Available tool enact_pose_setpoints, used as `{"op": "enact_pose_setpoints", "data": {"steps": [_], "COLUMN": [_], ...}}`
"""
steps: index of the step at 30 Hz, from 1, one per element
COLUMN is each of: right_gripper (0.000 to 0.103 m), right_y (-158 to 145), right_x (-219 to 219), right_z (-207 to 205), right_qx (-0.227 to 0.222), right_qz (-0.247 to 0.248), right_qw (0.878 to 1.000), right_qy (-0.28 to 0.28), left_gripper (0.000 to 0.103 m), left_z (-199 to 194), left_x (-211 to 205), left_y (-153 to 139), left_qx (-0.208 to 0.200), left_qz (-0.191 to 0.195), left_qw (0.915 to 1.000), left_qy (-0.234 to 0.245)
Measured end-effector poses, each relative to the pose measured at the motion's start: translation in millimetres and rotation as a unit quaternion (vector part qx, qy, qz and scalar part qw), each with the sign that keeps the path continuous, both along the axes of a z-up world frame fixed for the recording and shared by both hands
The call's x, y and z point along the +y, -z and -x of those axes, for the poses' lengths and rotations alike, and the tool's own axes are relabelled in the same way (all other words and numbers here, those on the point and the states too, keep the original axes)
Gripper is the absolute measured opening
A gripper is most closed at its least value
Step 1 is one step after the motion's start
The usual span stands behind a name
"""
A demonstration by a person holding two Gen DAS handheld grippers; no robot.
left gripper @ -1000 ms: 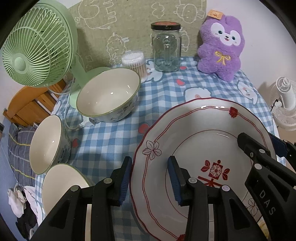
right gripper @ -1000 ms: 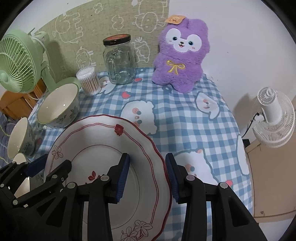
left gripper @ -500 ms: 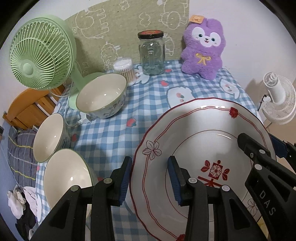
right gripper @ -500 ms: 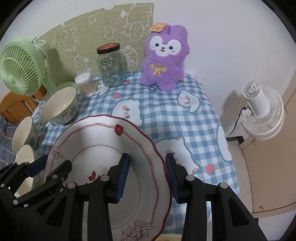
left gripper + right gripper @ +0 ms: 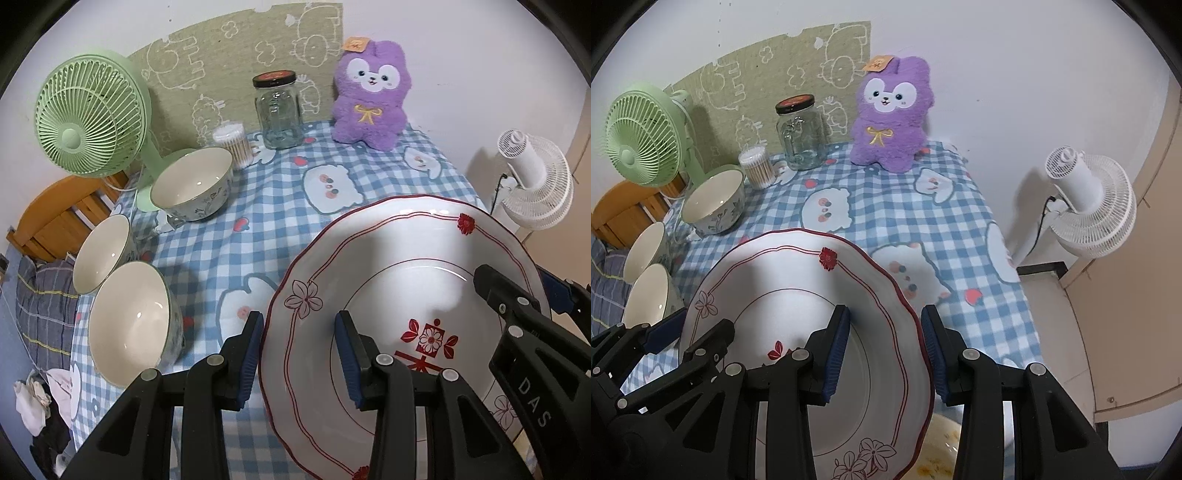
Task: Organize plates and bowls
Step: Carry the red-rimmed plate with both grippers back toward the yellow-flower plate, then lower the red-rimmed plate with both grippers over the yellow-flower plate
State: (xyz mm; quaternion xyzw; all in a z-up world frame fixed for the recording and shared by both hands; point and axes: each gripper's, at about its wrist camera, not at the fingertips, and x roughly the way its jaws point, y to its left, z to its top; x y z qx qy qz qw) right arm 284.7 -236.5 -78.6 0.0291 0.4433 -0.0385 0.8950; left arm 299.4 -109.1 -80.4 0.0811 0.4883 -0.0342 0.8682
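The left tongs [image 5: 299, 350] and the right tongs [image 5: 884, 350] each grip the rim of one large white plate [image 5: 402, 295] with red line and flower decoration. The left tongs clamp its left rim and the right tongs clamp its right rim, one blue pad inside the plate and one outside. The plate is tilted, with its far edge raised, and it hangs over the near part of the tabletop [image 5: 273, 206], which has a blue checked cloth.

Three cream bowls with flower pattern stand along the left edge of the tabletop. The nearest bowl [image 5: 133, 325] and the middle bowl [image 5: 101, 253] are close to each other, right at the cloth's left border. The far bowl [image 5: 194, 182] stands just in front of the base of a green fan [image 5: 88, 114].

At the back edge, against the wall, there are a box of cotton swabs [image 5: 232, 138], a glass jar [image 5: 277, 110] with a black lid and a purple plush toy [image 5: 369, 96].

The middle and the right side of the cloth carry nothing, so the widest open room lies between the plate's far rim and the back row. Beyond the right edge of the tabletop a white fan [image 5: 1086, 206] stands apart from it.
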Motion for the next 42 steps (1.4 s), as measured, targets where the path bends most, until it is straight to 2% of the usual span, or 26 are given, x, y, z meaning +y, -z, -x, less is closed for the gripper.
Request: {"op": "enact_pose_setpoints", "data": {"steps": [21,42], "right_gripper": [0.043,0.043], "right_y": [6.3,48.0], "right_x": [-35.7,-57.5], "right_z": [86.5,119.5], "right_qx": [-0.004,0.027], "right_qz": [0.002,-0.009], "right_qw": [0.999,0.998], "right_qy": [0.038,0.054], "left_gripper": [0.039,0.039], "left_z": [74.6,106.7], "left_x": [-33.3,-56.8], "left_y": [8.5,48.3], "left_qx": [0.004,0.032], "left_qz": [0.011,0.001], "left_qw": [0.9994,0.9983], "left_qy": [0.032,0.048]}}
